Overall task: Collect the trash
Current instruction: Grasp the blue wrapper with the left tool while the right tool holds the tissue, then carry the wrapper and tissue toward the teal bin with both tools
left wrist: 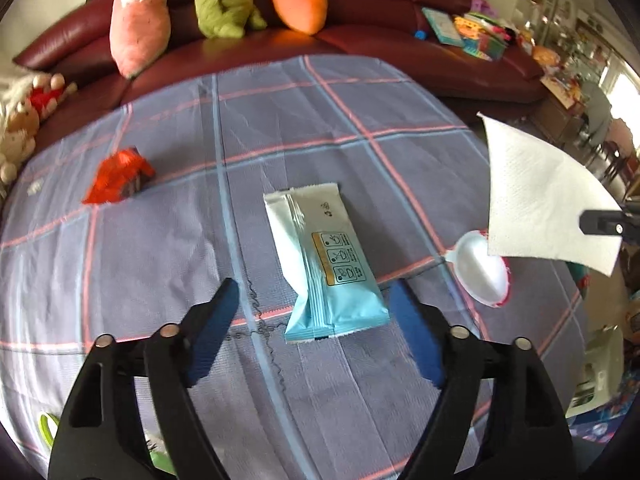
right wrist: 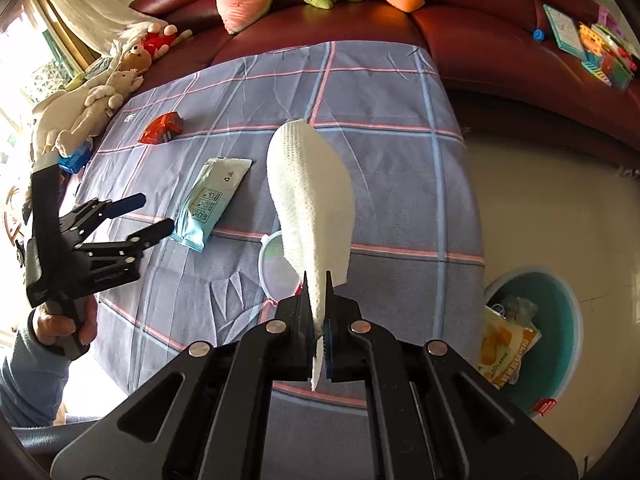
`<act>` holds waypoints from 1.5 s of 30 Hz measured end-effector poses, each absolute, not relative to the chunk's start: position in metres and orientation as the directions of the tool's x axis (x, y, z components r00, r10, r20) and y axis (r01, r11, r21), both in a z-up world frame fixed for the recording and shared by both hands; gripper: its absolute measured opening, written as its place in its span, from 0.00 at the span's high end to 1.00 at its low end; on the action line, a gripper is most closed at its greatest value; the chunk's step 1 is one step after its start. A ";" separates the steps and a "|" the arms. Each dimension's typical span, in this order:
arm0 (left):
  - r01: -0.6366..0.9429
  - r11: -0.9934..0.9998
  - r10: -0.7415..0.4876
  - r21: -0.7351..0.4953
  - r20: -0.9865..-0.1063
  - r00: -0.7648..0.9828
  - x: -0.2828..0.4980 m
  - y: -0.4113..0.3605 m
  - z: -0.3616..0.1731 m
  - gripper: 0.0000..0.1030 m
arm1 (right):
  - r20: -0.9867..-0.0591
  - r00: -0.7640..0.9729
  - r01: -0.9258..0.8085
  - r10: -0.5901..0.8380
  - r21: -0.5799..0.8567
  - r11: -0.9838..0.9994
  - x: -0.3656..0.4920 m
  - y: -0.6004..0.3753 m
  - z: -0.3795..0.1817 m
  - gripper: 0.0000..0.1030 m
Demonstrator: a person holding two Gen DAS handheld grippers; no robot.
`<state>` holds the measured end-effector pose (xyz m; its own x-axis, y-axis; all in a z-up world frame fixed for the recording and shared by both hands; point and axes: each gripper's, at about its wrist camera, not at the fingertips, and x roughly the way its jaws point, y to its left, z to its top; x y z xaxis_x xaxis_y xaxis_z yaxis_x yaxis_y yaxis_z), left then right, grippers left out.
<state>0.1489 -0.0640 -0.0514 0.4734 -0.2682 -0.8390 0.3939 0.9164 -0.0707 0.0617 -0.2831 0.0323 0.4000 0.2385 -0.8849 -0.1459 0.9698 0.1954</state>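
Observation:
My right gripper is shut on a white paper napkin and holds it above the table; the napkin also shows in the left wrist view. My left gripper is open, just short of a light-blue wet-wipe packet that lies flat on the checked tablecloth; the packet also shows in the right wrist view. An orange-red crumpled wrapper lies at the far left. A clear plastic lid lies under the napkin. A teal trash bin with wrappers inside stands on the floor at the right.
A dark red sofa runs behind the table with plush toys and a heap of books and toys. The table's right edge drops to a pale tiled floor. Soft bears lie at the left.

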 end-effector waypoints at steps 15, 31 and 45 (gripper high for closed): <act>0.362 0.925 -0.268 -0.112 -0.868 0.417 0.175 -0.080 -0.091 0.66 | -0.901 0.376 -0.118 0.217 0.186 0.975 0.073 -0.292 0.019 0.97; 0.476 0.872 -0.371 -0.109 -0.782 0.501 0.113 -0.124 -0.013 0.72 | -0.840 0.487 -0.019 0.239 0.263 0.965 0.038 -0.360 0.045 0.97; 0.711 0.682 -0.520 -0.169 -0.796 0.309 0.048 -0.287 -0.014 0.72 | -0.836 0.538 0.219 0.109 0.263 0.939 -0.057 -0.489 0.037 0.97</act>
